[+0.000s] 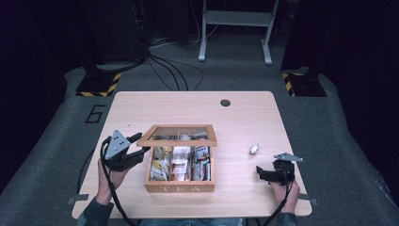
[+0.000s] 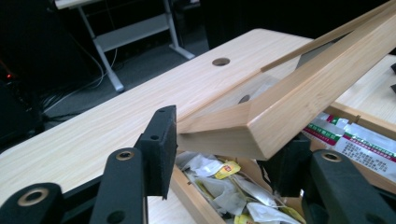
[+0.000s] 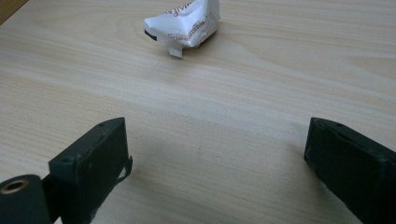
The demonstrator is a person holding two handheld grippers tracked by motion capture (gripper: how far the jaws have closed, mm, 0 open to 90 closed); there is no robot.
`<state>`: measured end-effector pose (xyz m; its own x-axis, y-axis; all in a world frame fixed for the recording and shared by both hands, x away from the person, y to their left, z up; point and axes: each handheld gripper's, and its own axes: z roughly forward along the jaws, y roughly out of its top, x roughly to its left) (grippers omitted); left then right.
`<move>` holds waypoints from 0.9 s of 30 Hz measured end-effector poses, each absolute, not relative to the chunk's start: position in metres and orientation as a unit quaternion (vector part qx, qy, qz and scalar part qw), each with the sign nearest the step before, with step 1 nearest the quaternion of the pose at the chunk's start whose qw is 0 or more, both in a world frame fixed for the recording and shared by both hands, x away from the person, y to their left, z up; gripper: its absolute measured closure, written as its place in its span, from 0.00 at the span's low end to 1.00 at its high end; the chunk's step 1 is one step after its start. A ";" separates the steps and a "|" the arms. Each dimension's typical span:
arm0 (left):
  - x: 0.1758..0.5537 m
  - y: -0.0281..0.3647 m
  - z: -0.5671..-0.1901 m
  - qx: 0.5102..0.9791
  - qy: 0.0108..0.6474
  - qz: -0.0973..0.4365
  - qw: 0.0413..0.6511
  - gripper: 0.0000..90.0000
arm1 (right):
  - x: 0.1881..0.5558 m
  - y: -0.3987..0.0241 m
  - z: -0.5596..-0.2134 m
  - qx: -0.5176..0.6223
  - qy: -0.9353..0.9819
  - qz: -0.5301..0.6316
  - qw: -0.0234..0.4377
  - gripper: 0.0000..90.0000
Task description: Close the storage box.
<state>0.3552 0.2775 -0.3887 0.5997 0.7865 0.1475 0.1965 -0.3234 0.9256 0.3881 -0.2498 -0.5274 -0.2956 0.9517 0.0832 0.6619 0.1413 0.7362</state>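
Note:
A wooden tea box [image 1: 179,187] marked TEA stands on the table, with several tea bags [image 1: 179,162] in its compartments. Its glass-paned lid [image 1: 179,141] is tilted up. My left gripper [image 1: 139,146] is at the lid's left front corner. In the left gripper view that lid corner [image 2: 303,88] sits between the jaws of the left gripper [image 2: 224,144], which is shut on it. A small white tea packet [image 1: 254,149] lies on the table to the right of the box. My right gripper [image 1: 262,173] rests low near the table's front right, open, with the packet [image 3: 187,25] ahead of the gripper [image 3: 215,154].
The light wooden table [image 1: 188,108] has a round cable hole [image 1: 225,102] near its far edge. Cables and a grey metal stand [image 1: 235,28] are on the floor beyond. The person's hands come in at the near edge.

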 end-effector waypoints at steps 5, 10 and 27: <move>0.353 0.280 -0.401 0.750 0.336 0.287 0.492 0.49 | 0.388 -0.250 -0.527 0.552 0.729 0.346 0.211 0.07; 0.352 0.284 -0.409 0.754 0.338 0.277 0.490 0.44 | 0.387 -0.249 -0.527 0.554 0.727 0.345 0.211 0.07; 0.341 0.286 -0.440 0.753 0.358 0.252 0.491 0.34 | 0.387 -0.247 -0.528 0.549 0.733 0.339 0.217 0.07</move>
<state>0.3411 0.2860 -0.4401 0.6170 0.7865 0.0281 0.2922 -0.2621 0.9198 0.3874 -0.2471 -0.5277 -0.3038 0.9512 0.0544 0.6569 0.1678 0.7351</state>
